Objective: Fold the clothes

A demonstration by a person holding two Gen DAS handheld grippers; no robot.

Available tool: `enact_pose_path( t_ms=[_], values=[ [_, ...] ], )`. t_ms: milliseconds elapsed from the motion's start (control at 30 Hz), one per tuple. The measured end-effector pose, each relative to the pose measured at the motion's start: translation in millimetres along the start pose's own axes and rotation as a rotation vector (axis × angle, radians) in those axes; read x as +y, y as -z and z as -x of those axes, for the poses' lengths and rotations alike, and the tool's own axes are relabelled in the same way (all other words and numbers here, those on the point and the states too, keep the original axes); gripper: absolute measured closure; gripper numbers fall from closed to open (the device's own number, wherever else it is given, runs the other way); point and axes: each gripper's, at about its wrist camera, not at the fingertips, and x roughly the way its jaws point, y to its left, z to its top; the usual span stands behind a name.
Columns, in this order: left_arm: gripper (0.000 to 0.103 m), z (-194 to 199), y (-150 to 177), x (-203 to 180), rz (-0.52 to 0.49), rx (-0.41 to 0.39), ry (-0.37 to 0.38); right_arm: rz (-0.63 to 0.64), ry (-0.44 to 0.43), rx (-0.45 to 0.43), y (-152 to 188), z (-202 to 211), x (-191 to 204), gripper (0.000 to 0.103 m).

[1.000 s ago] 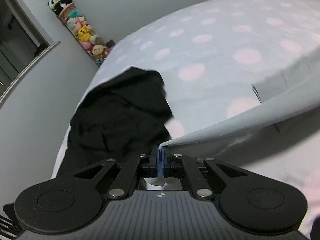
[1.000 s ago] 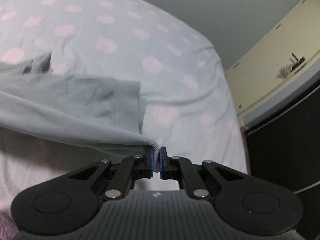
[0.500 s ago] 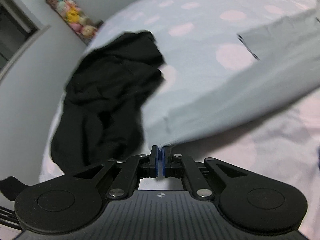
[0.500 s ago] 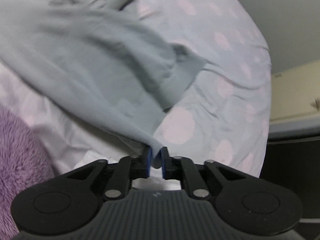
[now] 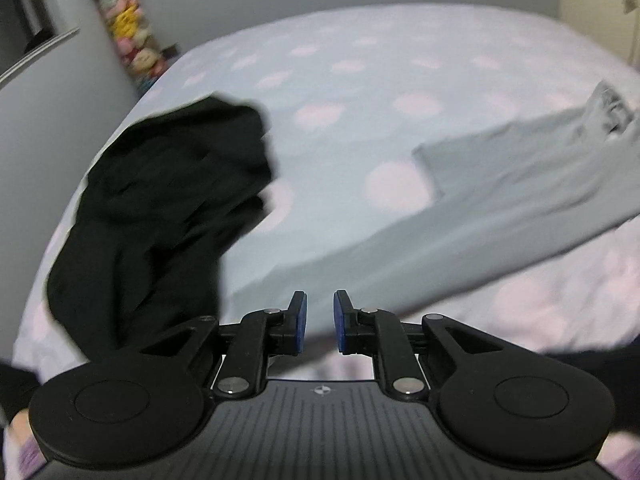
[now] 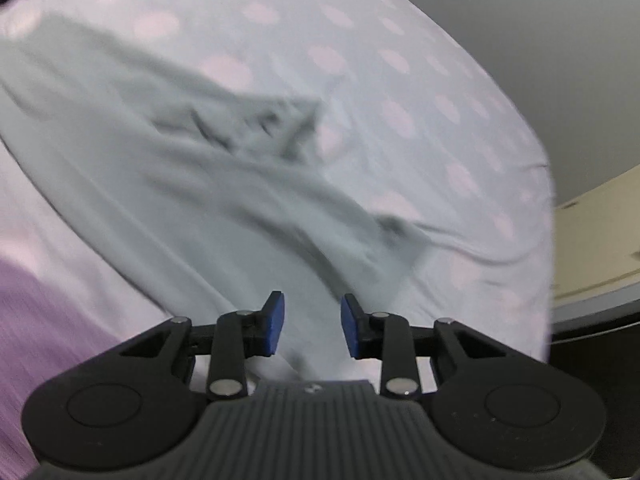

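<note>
A grey garment (image 5: 460, 216) lies spread on the bed, stretching from just ahead of my left gripper (image 5: 320, 316) toward the far right. My left gripper is open with the garment's near edge in front of it. In the right wrist view the same grey garment (image 6: 208, 176) lies rumpled across the bed. My right gripper (image 6: 312, 322) is open, with the garment's edge lying between and below its fingers. A black garment (image 5: 160, 208) is heaped on the bed's left side.
The bed has a pale blue sheet with pink dots (image 5: 360, 80). A column of plush toys (image 5: 128, 32) hangs by the left wall. A purple fuzzy fabric (image 6: 44, 332) lies at the near left. A cream cabinet (image 6: 596, 236) stands right of the bed.
Both grippers have opened and let go of the grey garment's edge, and it has dropped onto the bed. Both views are blurred with motion.
</note>
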Motion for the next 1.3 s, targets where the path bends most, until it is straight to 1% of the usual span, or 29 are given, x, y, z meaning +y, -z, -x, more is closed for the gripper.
enact_pose_path(
  t_ms=[67,133,233,333,433,567,733,800,867,1000,1167,1233,1300],
  values=[
    [0.09,-6.4,-13.1,-17.4,-0.017,-0.021,0.03,-0.026,-0.083,-0.025,-15.9,1.8,17.1,0.074],
    [0.09,-14.9,-25.0,-36.6,-0.034,-0.038,0.061,-0.035,-0.135,-0.032,-28.7,-3.6,34.3,0.075],
    [0.09,-31.1,-34.5,-57.6,-0.028,-0.045,0.092,-0.067,-0.179,-0.034,-44.0,-17.4,54.5,0.076],
    [0.09,-49.2,-39.6,-75.4,-0.002,-0.038,0.118,-0.141,-0.214,-0.025,-52.7,-33.8,68.5,0.076],
    [0.09,-68.0,-40.2,-91.0,0.017,-0.01,0.147,-0.214,-0.237,0.003,-57.4,-51.5,76.1,0.077],
    [0.09,-87.2,-36.5,-106.9,0.012,0.063,0.163,-0.283,-0.277,0.061,-53.0,-69.4,78.1,0.076],
    [0.09,-88.6,-29.4,-105.0,0.021,0.112,0.188,-0.332,-0.335,0.133,-43.3,-85.1,77.8,0.074],
    [0.09,-85.1,-27.7,-103.4,0.007,0.129,0.201,-0.35,-0.365,0.163,-40.1,-88.9,76.7,0.074],
    [0.09,-80.6,-25.0,-103.3,-0.02,0.152,0.209,-0.348,-0.399,0.189,-36.7,-86.5,76.7,0.074],
    [0.09,-75.6,-15.3,-105.6,-0.055,0.211,0.24,-0.314,-0.436,0.217,-27.8,-78.6,82.4,0.074],
    [0.09,-68.8,-0.5,-107.3,-0.097,0.275,0.258,-0.241,-0.452,0.245,-19.7,-68.5,97.3,0.074],
    [0.09,-65.4,4.7,-107.1,-0.106,0.283,0.258,-0.208,-0.442,0.242,-19.0,-63.6,103.5,0.074],
    [0.09,-60.6,5.6,-105.4,-0.094,0.272,0.261,-0.2,-0.433,0.21,-18.8,-57.8,104.8,0.075]
  ],
)
